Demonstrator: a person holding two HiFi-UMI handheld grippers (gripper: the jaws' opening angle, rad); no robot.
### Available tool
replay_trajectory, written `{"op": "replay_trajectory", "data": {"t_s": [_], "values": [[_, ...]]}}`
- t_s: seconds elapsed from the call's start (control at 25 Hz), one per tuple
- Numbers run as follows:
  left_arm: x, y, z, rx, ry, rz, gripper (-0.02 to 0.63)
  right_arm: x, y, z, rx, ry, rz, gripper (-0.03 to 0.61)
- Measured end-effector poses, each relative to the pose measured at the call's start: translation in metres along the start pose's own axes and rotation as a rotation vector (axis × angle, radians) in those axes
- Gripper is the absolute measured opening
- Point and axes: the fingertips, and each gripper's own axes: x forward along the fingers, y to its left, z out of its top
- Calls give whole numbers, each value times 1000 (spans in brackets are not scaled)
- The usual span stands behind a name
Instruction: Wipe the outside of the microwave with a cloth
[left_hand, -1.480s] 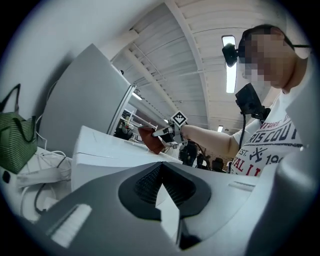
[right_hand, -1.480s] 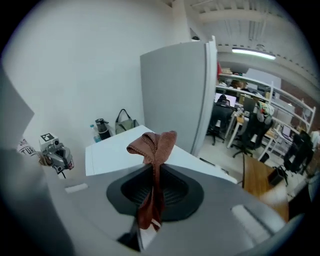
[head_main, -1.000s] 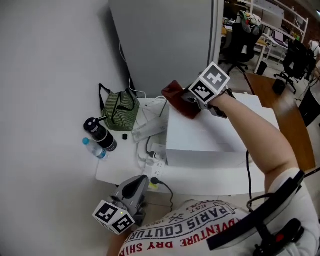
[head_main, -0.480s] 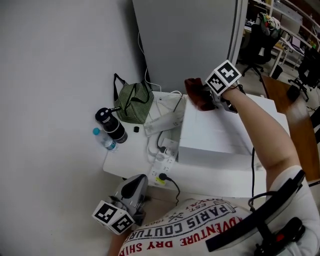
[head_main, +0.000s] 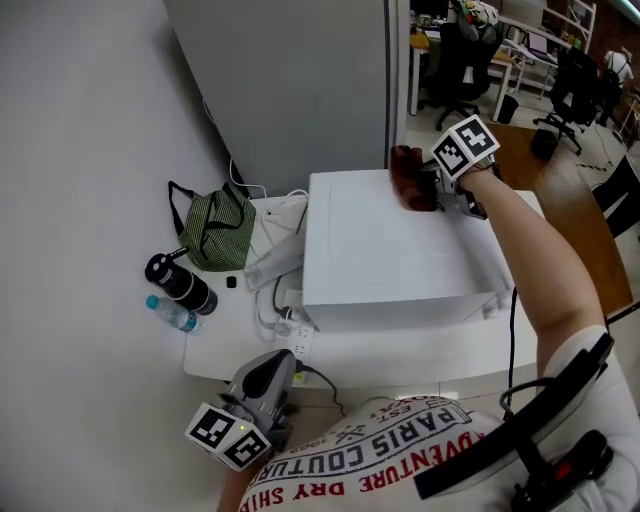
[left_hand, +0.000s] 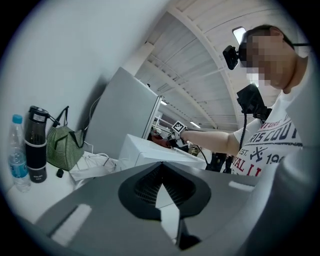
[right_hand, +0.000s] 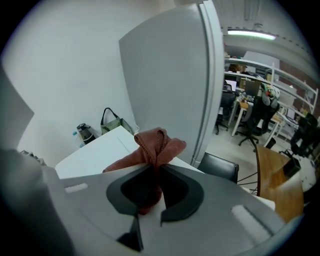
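The white microwave (head_main: 390, 250) stands on a white table (head_main: 250, 350). My right gripper (head_main: 422, 186) is shut on a bunched red-brown cloth (head_main: 406, 176) and holds it on the microwave's top at the back edge, about midway along. In the right gripper view the cloth (right_hand: 156, 145) sticks out between the jaws of that gripper (right_hand: 152, 167), above the white top (right_hand: 97, 152). My left gripper (head_main: 270, 372) hangs low in front of the table, shut and holding nothing. The left gripper view looks past its closed jaws to the microwave (left_hand: 150, 152) and the cloth (left_hand: 159, 142).
Left of the microwave lie a green striped bag (head_main: 218, 230), a black flask (head_main: 178, 283), a small water bottle (head_main: 172, 314) and a power strip with cables (head_main: 275, 262). A grey panel (head_main: 290, 90) rises behind. Office chairs (head_main: 465, 60) and a wooden table (head_main: 570, 220) are at the right.
My right gripper has slid the cloth from the microwave's back left corner rightward along the back edge. The head view has shifted. The left gripper has stayed put.
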Motion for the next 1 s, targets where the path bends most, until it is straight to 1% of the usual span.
{"op": "replay_trajectory", "data": {"t_s": [0.08, 0.24, 0.4, 0.52, 0.72, 0.88, 1.0], "values": [[16, -11, -4, 9, 19, -44, 2, -21, -25, -18, 51, -18, -32, 37], [46, -35, -9, 18, 44, -120, 1, -59, -67, -50, 120, -44, -93, 37], [74, -57, -11, 27, 59, -186, 0, -93, -99, -80, 191, -72, -129, 37], [92, -73, -12, 36, 70, -231, 2, -113, -116, -98, 226, -87, -154, 37], [107, -94, -18, 38, 77, -265, 1, -126, -125, -114, 308, -170, -111, 37], [114, -105, -19, 46, 73, -281, 1, -131, -121, -111, 301, -246, -106, 37], [118, -115, -22, 52, 76, -297, 1, -144, -100, -105, 282, -345, -43, 37]]}}
